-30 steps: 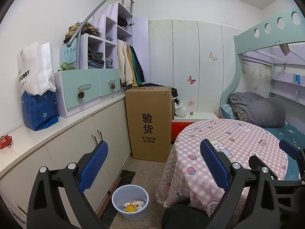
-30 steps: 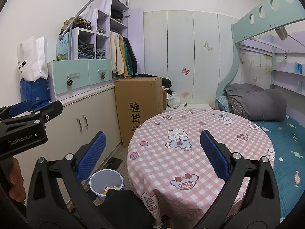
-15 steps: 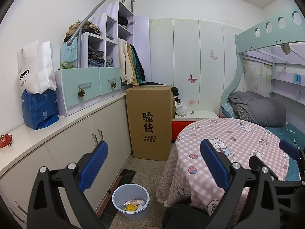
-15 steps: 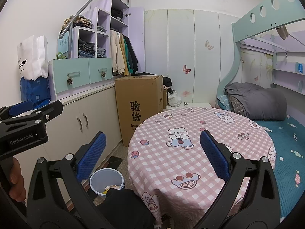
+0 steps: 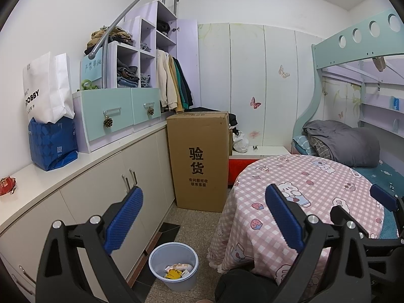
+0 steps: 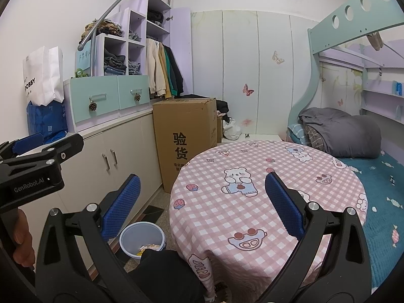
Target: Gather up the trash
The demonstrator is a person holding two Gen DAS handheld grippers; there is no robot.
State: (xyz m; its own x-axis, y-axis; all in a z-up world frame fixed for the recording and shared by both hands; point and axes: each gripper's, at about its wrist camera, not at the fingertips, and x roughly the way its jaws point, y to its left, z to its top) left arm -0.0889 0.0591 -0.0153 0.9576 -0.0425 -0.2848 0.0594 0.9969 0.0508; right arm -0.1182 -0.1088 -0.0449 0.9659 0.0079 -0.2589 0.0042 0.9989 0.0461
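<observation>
bedroom floor has a bin (image 5: 173,265); left claw (image 5: 202,219) and right claw (image 6: 202,204) gape wide, empty.

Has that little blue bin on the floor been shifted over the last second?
No. In the left wrist view the blue bin still sits on the floor by the cabinet, in front of the cardboard box.
</observation>
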